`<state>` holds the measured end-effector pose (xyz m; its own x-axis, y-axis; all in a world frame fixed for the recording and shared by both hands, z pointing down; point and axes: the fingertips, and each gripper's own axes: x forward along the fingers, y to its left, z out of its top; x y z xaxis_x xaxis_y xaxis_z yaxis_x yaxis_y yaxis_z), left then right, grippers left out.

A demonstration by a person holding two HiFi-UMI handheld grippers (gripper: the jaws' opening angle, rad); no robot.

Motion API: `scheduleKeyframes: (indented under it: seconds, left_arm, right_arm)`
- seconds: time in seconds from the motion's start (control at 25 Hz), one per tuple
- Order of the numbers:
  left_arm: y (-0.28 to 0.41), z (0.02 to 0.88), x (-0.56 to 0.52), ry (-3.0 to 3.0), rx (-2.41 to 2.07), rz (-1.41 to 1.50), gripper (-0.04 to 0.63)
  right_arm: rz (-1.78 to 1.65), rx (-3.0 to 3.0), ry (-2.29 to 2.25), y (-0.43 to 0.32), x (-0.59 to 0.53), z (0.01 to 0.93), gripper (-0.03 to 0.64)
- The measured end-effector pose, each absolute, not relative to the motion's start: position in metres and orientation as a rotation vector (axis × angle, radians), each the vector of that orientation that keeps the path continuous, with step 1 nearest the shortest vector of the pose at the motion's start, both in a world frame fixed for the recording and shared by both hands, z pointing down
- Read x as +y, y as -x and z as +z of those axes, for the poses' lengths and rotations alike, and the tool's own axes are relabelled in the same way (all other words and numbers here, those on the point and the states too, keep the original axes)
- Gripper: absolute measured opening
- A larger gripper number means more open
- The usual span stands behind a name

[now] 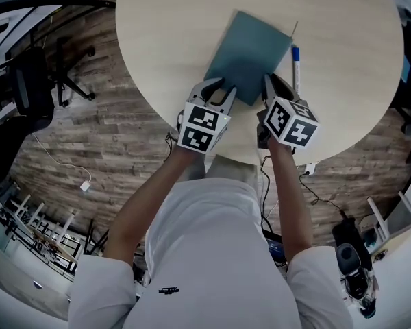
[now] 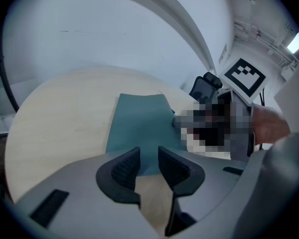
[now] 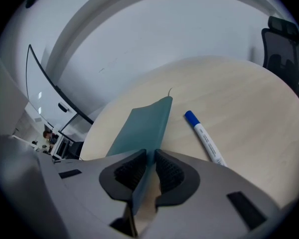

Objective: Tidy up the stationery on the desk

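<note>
A teal notebook (image 1: 250,50) lies near the front of the round wooden table (image 1: 164,26). A white marker with a blue cap (image 1: 295,64) rests just right of it. My right gripper (image 1: 268,84) is at the notebook's near right edge. In the right gripper view, the right gripper (image 3: 150,158) is shut on that edge of the notebook (image 3: 147,121), with the marker (image 3: 204,136) to its right. My left gripper (image 1: 216,91) is at the near left corner. In the left gripper view, the left gripper (image 2: 148,158) stands narrowly open, with the near edge of the notebook (image 2: 139,123) showing in the gap.
A thin bookmark ribbon (image 1: 294,27) sticks out of the notebook's far corner. A black office chair (image 1: 27,88) stands left of the table, and cables and a white charger (image 1: 85,185) lie on the wood floor. Another chair (image 3: 284,44) sits past the table's far right.
</note>
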<state>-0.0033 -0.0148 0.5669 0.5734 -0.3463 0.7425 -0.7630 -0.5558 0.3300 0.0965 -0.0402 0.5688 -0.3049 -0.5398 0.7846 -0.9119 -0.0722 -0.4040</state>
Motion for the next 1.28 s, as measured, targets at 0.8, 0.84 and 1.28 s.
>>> scheduleKeyframes:
  seconds: [0.8,0.84,1.28]
  left_arm:
    - [0.007,0.563,-0.040,-2.083,-0.996,0.739,0.123]
    - [0.005,0.563,-0.039,-2.079,-0.998,0.739,0.123]
    - [0.005,0.554,-0.027,-2.077,-0.996,0.737,0.123]
  right_arm:
    - [1.249,-1.922,-1.300,-0.081,-0.082,0.589,0.086]
    - [1.260,-1.922,-1.294,-0.081,-0.082,0.590,0.086]
    - [1.163,-1.911,-1.408,-0.087,-0.083,0.578,0.118]
